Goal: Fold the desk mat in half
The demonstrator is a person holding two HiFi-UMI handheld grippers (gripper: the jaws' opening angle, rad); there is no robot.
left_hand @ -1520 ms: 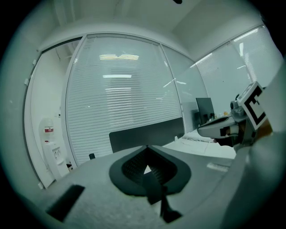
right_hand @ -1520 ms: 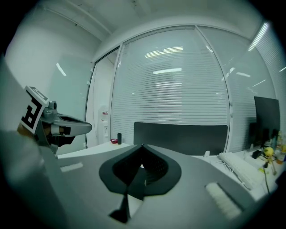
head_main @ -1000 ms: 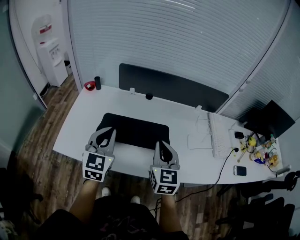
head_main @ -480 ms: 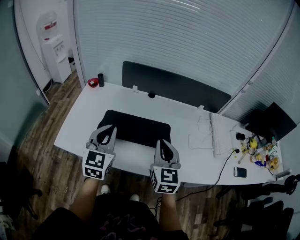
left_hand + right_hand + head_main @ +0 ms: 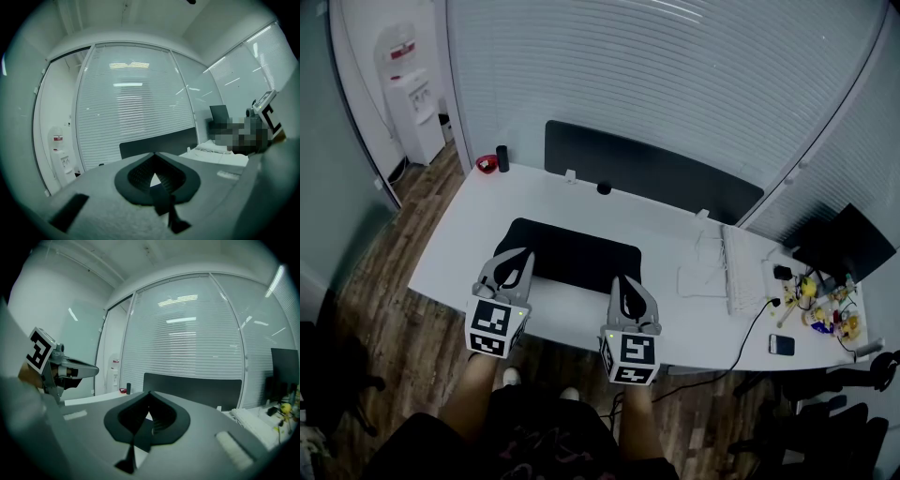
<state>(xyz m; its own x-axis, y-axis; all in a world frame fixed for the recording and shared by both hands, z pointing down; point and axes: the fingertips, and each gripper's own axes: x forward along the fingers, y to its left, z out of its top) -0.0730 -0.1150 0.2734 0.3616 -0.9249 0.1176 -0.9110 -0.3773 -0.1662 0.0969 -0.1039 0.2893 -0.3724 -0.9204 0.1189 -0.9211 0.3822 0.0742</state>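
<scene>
The black desk mat [image 5: 577, 255] lies flat and unfolded on the white desk [image 5: 661, 232], left of the middle and close to the near edge. The person holds both grippers side by side at that near edge. The left gripper [image 5: 521, 255] points over the mat's near left corner, and the right gripper [image 5: 624, 281] sits at its near right corner. Each one's own view shows the jaws closed with the tips meeting. I can see nothing pinched between them, and the mat shows no lifted edge. Farther right on the desk lie a white keyboard [image 5: 735, 272] and a phone [image 5: 781, 345] near the edge. A dark divider panel [image 5: 656, 176] runs along the far side.
</scene>
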